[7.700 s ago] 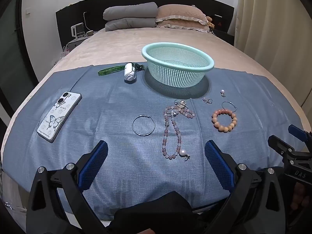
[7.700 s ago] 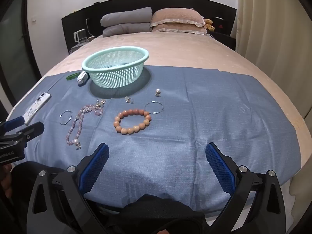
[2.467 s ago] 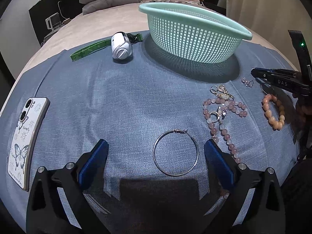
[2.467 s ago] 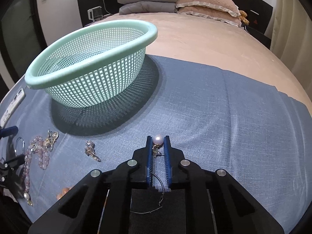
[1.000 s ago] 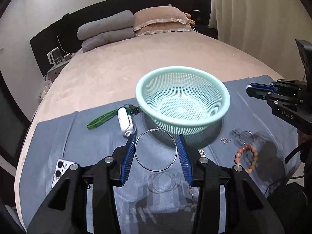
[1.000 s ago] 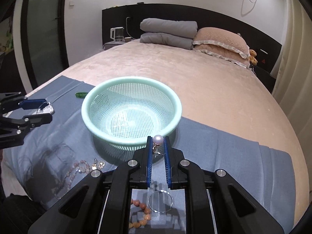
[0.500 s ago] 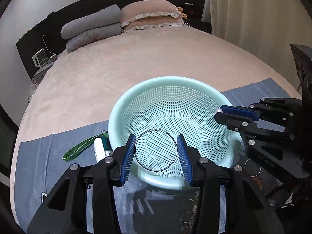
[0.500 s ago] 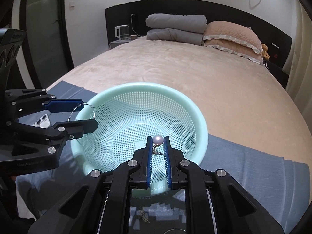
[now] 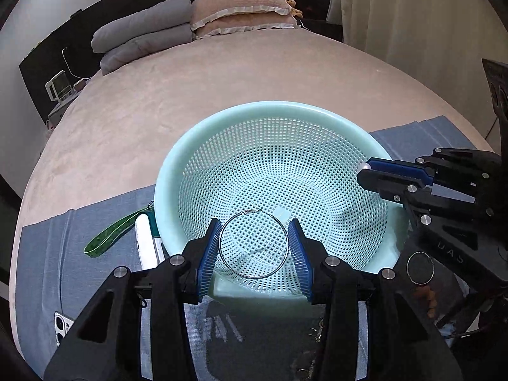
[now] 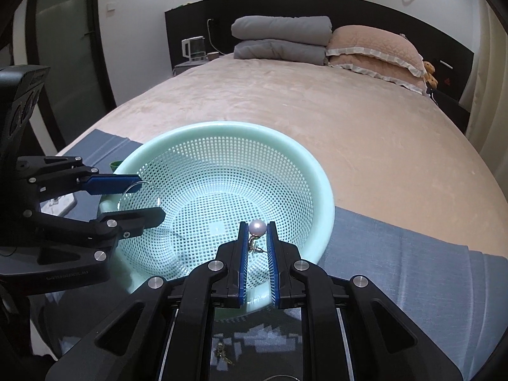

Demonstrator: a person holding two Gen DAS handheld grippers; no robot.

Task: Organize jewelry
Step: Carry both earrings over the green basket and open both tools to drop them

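Note:
A mint green mesh basket stands on a blue cloth on the bed. My left gripper is shut on a large silver hoop earring and holds it over the basket's near side. My right gripper is shut on a pearl earring, the pearl poking out above the pads, also over the basket's inside. In the right wrist view the left gripper with its hoop reaches in from the left. In the left wrist view the right gripper comes in from the right.
On the blue cloth lie a white device with a green strap, a phone, a second silver hoop and an orange bead bracelet. Small earrings lie below the right gripper. Pillows sit at the bed's far end.
Over the last second both grippers moved forward and down, from short of the basket to over its inside. Each keeps its earring. Since half a second ago they have barely shifted.

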